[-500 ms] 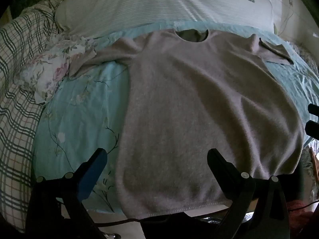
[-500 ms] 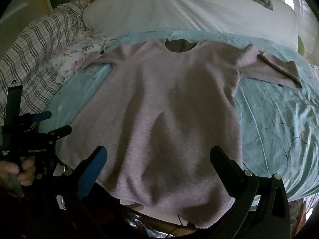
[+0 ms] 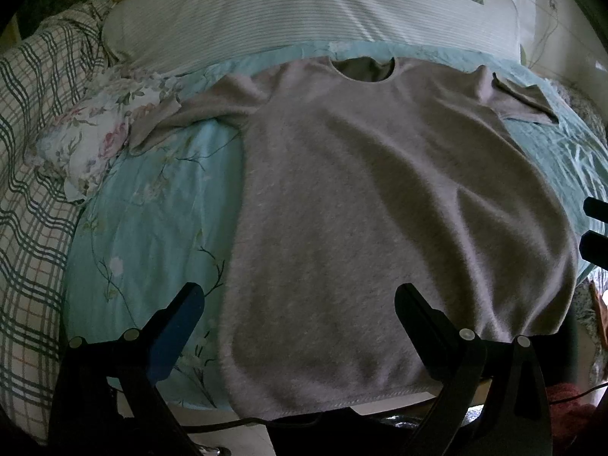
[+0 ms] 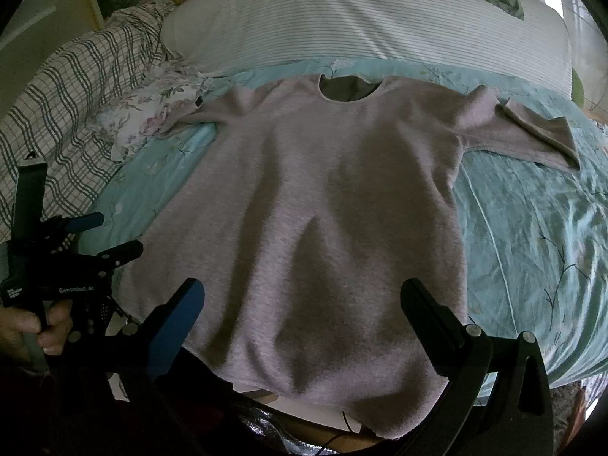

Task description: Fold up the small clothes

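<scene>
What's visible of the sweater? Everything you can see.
The sweater is pale mauve-grey, fuzzy knit, short-sleeved with a round neck. It lies spread flat, unfolded, on the teal floral sheet, neck away from the cameras, hem hanging over the bed's near edge. One sleeve end overlaps the floral pillow; the other is creased on the sheet. Both open grippers, left and right, hover near the hem; contact is unclear.

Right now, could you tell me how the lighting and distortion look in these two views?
Left wrist view: dim overall, window glare top right, fisheye bending the fuzzy mauve short-sleeved top outward. Right wrist view: soft shadow folds across that top, sheen on the aqua floral bedsheet, dark corners.
</scene>
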The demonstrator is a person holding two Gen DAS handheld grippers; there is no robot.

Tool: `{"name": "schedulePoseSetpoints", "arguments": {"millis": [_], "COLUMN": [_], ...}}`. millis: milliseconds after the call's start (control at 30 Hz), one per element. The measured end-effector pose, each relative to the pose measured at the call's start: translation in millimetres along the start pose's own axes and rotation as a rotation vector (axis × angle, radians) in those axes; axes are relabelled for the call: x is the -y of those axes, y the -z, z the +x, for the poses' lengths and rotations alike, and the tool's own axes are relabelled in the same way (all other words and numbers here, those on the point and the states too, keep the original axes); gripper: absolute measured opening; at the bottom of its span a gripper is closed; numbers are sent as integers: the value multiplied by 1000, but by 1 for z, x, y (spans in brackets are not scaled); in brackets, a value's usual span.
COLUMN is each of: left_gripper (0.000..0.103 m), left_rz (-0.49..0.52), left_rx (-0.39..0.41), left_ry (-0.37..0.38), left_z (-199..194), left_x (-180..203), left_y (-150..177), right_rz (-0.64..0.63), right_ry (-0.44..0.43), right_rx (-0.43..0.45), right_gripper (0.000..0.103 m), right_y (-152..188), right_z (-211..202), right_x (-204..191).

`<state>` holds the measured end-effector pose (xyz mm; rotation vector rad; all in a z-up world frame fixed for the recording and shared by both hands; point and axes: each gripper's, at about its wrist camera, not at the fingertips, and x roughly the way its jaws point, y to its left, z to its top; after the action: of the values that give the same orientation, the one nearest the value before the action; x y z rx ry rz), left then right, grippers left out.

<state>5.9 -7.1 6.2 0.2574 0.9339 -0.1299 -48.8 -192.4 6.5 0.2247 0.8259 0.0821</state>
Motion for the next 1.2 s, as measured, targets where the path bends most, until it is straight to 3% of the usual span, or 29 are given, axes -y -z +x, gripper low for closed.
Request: {"name": "schedulePoseSetpoints", "arguments": {"millis": [833,1200], "left_gripper": [101,101], "left_rz": [1,37], "left_rx": [13,52], "left_ry": [4,-49], "left_z": [-2,4], "left_x": [4,8], "left_y": [1,0], "right_rz": [-12,11], "right_ry": [22,21], "right_rx": [-16,-32], "right_gripper": [103,103], "right_y": [-1,-2], "right_z": [1,4], "right_x": [2,10]}}
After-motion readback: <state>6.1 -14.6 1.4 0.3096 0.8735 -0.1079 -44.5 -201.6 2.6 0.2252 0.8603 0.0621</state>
